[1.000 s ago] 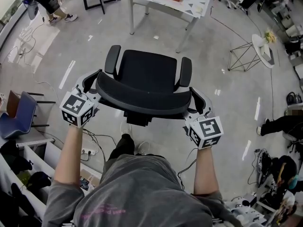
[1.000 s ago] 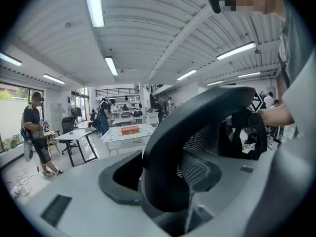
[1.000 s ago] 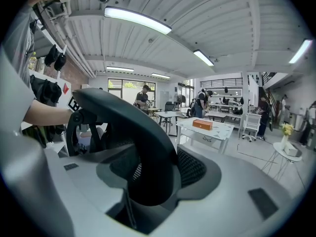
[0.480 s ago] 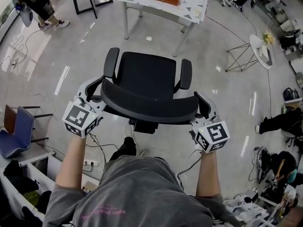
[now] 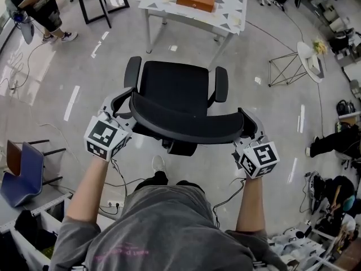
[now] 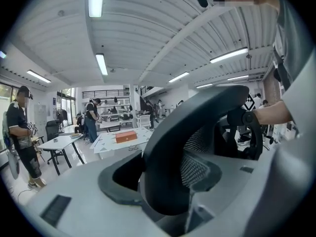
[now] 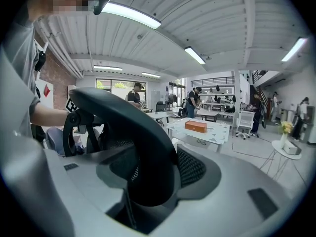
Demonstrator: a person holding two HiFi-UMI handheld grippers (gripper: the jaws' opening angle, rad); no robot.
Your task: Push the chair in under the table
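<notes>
So far the chair (image 5: 179, 89) stands on open floor, well short of the table (image 5: 228, 17). The left gripper (image 5: 120, 107) and right gripper (image 5: 249, 127) each pinch an end of its backrest (image 5: 186, 126); most of the push remains.

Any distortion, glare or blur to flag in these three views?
Head view: edges bent by barrel distortion, streaky glare on the floor, chair sharp. Left gripper view: fisheye with black corners, closest surfaces soft. Right gripper view: same fisheye, lamp blown out.
</notes>
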